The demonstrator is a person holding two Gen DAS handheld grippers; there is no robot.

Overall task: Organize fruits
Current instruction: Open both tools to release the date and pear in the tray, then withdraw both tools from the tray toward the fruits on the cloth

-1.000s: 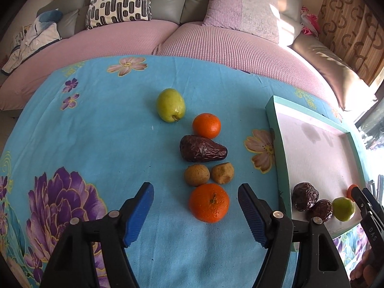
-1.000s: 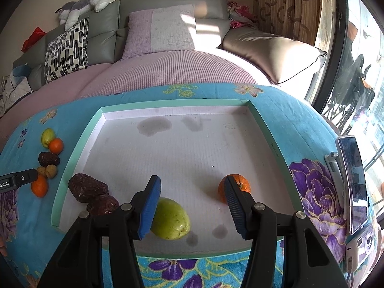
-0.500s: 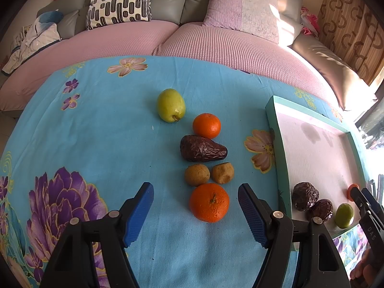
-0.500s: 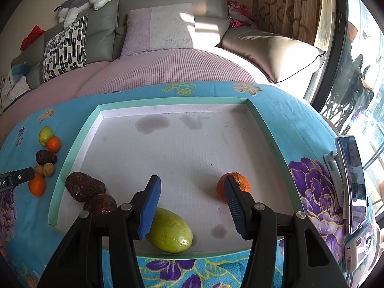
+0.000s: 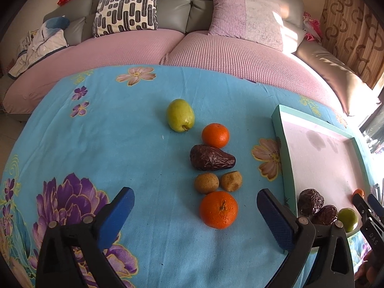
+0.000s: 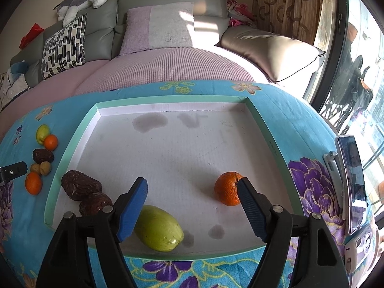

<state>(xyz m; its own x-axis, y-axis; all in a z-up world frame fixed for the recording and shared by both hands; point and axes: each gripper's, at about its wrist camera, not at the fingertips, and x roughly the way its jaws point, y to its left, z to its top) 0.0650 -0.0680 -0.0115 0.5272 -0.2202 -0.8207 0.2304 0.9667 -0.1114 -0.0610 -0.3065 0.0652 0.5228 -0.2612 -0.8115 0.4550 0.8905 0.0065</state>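
Writing: white letters "DAS" on the black body of the right hand-held gripper as seen at the edge of the left wrist view; no other legible label.

Left hand-held gripper (image 5: pixel 195 213): jaws spread wide, holding nothing, poised over the blue floral surface (image 5: pixel 108 144). Near orange (image 5: pixel 219 209) lies between its blue pads, untouched.

Loose fruit on the surface, far to near: green pear (image 5: pixel 180 118); small orange (image 5: pixel 215 135); large brown date (image 5: pixel 211 158); two small brown fruits (image 5: pixel 218 181) side by side, just beyond the near orange.

Right hand-held gripper (image 6: pixel 192 206): jaws spread wide, empty, above the near edge of the tray (image 6: pixel 168 104).

Tray contents: two dark dates (image 6: pixel 86 195) touching at the left near corner; green fruit (image 6: pixel 159 228) by the near rim, partly behind the left pad; tray orange (image 6: pixel 226 188) just beside the right fingertip.

Other: phone (image 6: pixel 352 182) propped at the right edge of the surface.

Change from earlier frames: the green fruit, previously between the right pads further in, now lies lower and nearer the rim; the right hand-held gripper has drawn back and its jaws stand wider. Left hand-held gripper and loose fruit unchanged in place.
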